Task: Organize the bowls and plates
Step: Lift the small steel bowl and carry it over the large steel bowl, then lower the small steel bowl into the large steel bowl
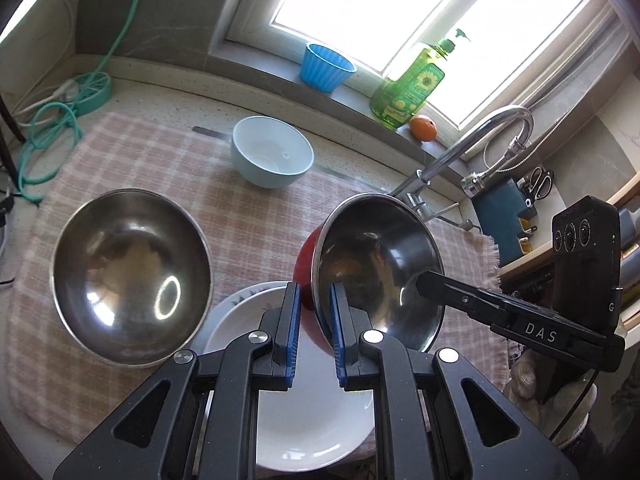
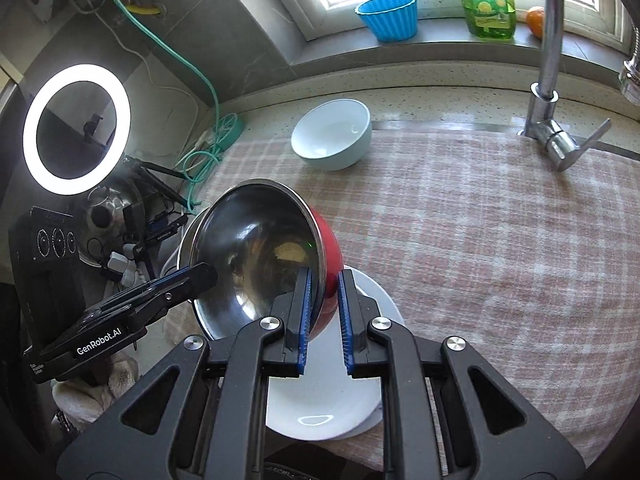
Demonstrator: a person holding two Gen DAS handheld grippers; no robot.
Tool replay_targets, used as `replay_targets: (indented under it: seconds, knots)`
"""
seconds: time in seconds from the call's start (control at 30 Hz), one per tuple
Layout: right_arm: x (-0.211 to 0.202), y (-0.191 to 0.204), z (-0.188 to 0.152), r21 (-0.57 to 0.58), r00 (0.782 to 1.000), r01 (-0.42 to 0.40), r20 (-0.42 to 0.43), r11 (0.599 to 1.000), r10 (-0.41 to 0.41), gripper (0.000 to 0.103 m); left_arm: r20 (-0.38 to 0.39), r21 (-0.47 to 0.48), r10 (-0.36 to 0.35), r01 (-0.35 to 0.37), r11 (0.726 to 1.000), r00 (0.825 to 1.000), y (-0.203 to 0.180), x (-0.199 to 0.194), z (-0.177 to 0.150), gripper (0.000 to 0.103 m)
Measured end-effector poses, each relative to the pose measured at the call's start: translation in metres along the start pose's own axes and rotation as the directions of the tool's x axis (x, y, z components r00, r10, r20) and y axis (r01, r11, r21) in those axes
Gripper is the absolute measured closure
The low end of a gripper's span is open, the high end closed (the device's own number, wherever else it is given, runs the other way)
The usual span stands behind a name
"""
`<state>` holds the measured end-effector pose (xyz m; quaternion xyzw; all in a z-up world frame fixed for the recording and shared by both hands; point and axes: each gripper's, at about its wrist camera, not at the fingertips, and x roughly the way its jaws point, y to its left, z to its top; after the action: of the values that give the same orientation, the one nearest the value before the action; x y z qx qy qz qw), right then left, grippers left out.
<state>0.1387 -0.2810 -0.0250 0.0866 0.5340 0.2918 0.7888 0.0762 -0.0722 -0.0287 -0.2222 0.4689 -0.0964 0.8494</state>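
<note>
You are holding one red-sided steel bowl between both tools, lifted clear of the checked cloth and tipped so its shiny inside is facing the cameras. Your left gripper is clenching the bowl's rim at one side, one blue pad inside the steel wall and the other against the red outside; your right gripper is gripping the opposite side of the rim the same way. In the left wrist view the right tool is reaching in from the right edge with its tip lying against the bowl's inner wall, and in the right wrist view the left tool is coming in from the lower left in the same manner. Directly beneath the raised bowl, white plates are lying stacked on the cloth, the lower one showing a leaf pattern at its rim in the left view. A larger steel bowl is sitting upright on the cloth just beside the plates, to their left in the left view. A pale blue bowl is resting farther back near the cloth's far edge, well apart from the others. On the sill behind, a blue fluted cup, a green soap bottle and an orange are standing in a row, with the tap arching at the right.
</note>
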Motion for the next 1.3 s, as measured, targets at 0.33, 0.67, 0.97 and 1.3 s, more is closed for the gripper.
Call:
replay_targets:
  seconds: [0.33, 0.67, 0.97, 1.3]
  knots:
    - [0.05, 0.072, 0.009, -0.084, 0.999, -0.026, -0.045, 0.996, 0.022, 0.09, 0.009, -0.044, 0.075, -0.075, 0.996, 0.997, 0.065, -0.03, 0.005, 0.09]
    - [0.099, 0.106, 0.009, -0.112, 0.994, -0.012, -0.105, 0.994, 0.0, 0.09, -0.026, -0.052, 0.132, -0.134, 0.99, 0.991, 0.11, -0.029, 0.008, 0.09]
    - [0.138, 0.115, 0.006, -0.132, 0.986, 0.031, -0.157, 0.991, -0.051, 0.09, -0.085, -0.024, 0.187, -0.189, 0.982, 0.979, 0.133, -0.009, 0.008, 0.09]
    - [0.16, 0.118, 0.008, -0.159, 0.976, 0.083, -0.185, 0.984, -0.112, 0.09, -0.125, 0.009, 0.217, -0.218, 0.976, 0.968, 0.138, 0.006, 0.009, 0.09]
